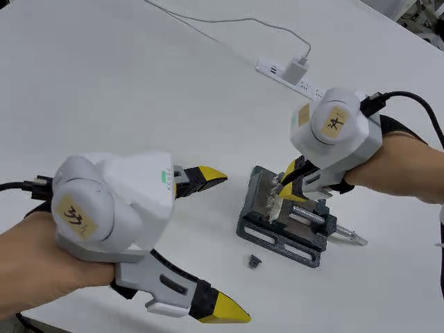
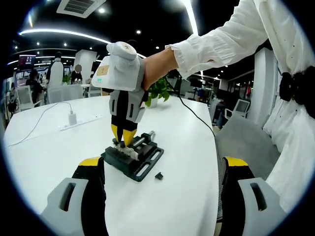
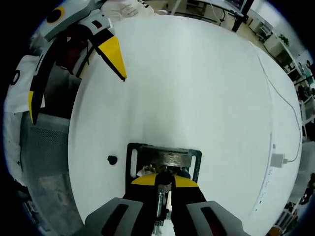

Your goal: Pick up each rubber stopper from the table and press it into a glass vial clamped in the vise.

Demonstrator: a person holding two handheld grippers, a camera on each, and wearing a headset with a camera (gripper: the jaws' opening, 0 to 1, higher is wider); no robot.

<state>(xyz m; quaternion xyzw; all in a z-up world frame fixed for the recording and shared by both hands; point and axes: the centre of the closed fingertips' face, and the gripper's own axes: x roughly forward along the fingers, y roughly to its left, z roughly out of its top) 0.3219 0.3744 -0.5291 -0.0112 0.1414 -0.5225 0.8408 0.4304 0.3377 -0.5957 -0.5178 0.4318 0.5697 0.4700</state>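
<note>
Black stopper [image 1: 254, 261] loose on table [image 1: 139, 83], just beside vise [image 1: 267, 236] | straight ahead of your left gripper [image 1: 223, 244], jaws wide open, the nearer | right gripper [image 1: 288, 187] jaws closed atop vial [image 1: 272, 205], contents unconfirmed

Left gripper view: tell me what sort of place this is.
Probably an open-plan office or lab: strip lights overhead, people in the background, a potted plant, and a white table with a vise.

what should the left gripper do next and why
Probably lower the open left gripper onto the small dark rubber stopper lying loose on the white table beside the black metal vise. The right gripper is occupied, tips down at the clear glass vial clamped there.
</note>
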